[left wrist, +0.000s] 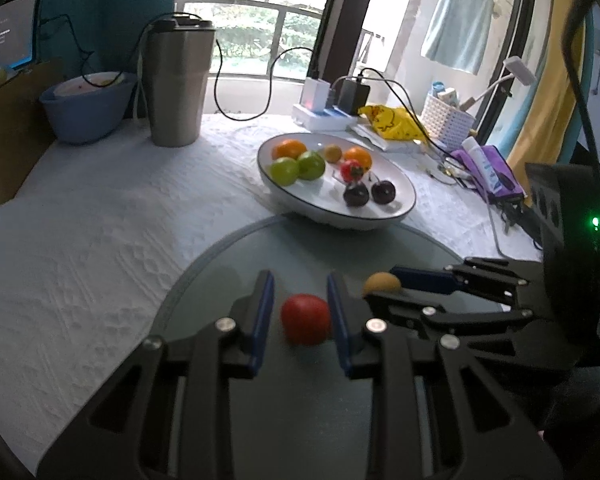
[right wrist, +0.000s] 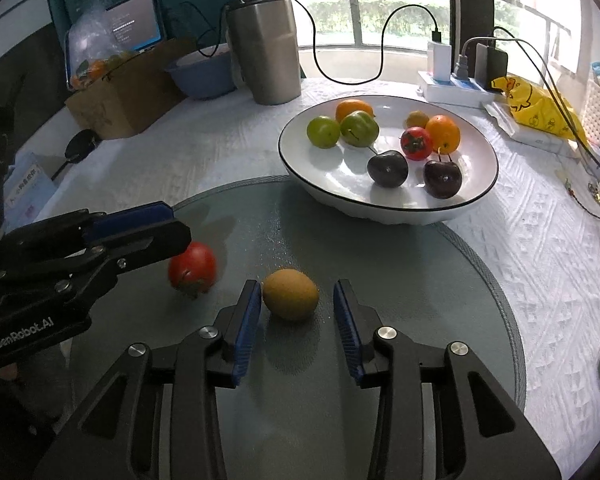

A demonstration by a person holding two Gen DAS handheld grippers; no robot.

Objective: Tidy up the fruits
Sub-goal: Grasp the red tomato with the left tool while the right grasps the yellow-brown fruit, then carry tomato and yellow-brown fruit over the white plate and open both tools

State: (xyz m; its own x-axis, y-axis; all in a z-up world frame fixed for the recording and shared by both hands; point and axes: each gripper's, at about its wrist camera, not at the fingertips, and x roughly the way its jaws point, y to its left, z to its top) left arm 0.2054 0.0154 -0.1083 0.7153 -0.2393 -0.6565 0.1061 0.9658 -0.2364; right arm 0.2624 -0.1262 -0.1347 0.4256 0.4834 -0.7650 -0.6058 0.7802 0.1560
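A red tomato [left wrist: 306,319] lies on the round glass board [left wrist: 220,268] with my left gripper [left wrist: 300,280] shut on it. In the right wrist view that left gripper [right wrist: 178,224] reaches in from the left over the tomato [right wrist: 194,266]. A brown kiwi-like fruit [right wrist: 291,294] rests on the glass board [right wrist: 420,280] between the fingers of my right gripper [right wrist: 297,286], which is open; the fruit is close to the left pad, with a gap to the right pad. Beyond stands a white bowl [right wrist: 300,168] holding oranges, green fruits, a tomato and dark cherries.
A steel tumbler [right wrist: 266,48] and a blue bowl [right wrist: 204,76] stand at the back, a cardboard box [right wrist: 124,96] at the back left. A power strip with cables [right wrist: 456,84], a yellow bag [right wrist: 540,108] and a white basket [left wrist: 446,120] crowd the right. A white cloth [left wrist: 80,260] covers the table.
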